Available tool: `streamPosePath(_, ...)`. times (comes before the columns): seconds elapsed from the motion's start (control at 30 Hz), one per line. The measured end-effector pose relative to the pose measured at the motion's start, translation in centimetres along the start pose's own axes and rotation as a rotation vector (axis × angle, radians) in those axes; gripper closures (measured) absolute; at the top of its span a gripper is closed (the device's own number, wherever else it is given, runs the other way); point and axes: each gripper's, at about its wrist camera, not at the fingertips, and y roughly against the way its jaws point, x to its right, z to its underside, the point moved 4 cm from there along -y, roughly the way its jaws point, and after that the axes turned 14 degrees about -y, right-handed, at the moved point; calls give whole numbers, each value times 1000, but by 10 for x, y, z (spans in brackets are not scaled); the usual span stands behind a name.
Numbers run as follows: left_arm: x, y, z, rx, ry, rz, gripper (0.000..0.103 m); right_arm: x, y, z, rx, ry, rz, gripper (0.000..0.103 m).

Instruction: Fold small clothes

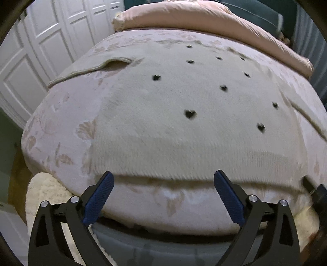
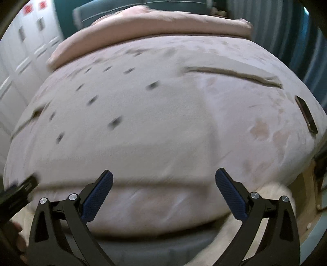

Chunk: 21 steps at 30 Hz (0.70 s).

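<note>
A cream knit sweater with small dark hearts (image 1: 184,126) lies flat on the bed, its hem toward me. One sleeve (image 1: 90,68) stretches out to the far left. In the right wrist view the sweater (image 2: 126,126) is blurred and its other sleeve (image 2: 233,74) lies to the far right. My left gripper (image 1: 163,178) is open and empty just in front of the hem. My right gripper (image 2: 163,177) is open and empty over the hem's right part. The right gripper's edge shows at the left view's far right (image 1: 314,190).
The bed has a pale pink floral cover (image 1: 61,131). A folded pink duvet (image 1: 204,18) lies at the head. A dark phone (image 2: 306,116) lies near the bed's right edge. White cupboard doors (image 1: 30,61) stand left. A fluffy white rug (image 1: 45,194) is on the floor.
</note>
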Motion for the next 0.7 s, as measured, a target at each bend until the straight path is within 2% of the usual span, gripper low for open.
streamPosePath(0.17,-34,-20,-24,-4,99,-7,6,112,-52,-122,5,-318,-41,5)
streamPosePath(0.23,-44,-29,-33,-8,134,-1,6,155,-80,-170,24,-418,-27,5)
streamPosePath(0.33,-55,-44,-48,-23,154,5,6,208,-122,-220,35,-539,7,5)
streamPosePath(0.4,-59,-51,-54,-35,168,8,6,243,-153,-246,29,-656,31,5)
streamPosePath(0.5,-69,-65,-64,-42,216,-1,7,277,-184,-269,49,-807,34,6)
streamPosePath(0.57,-74,-71,-68,-42,235,-3,7,281,-191,-283,97,-827,60,6)
streamPosePath(0.63,-77,-79,-75,-43,251,3,9,273,-200,-304,116,-808,75,36)
streamPosePath(0.67,-78,-81,-77,-43,252,3,10,265,-207,-316,97,-798,62,59)
streamPosePath(0.7,-79,-85,-81,-41,252,1,12,257,-210,-327,85,-786,27,87)
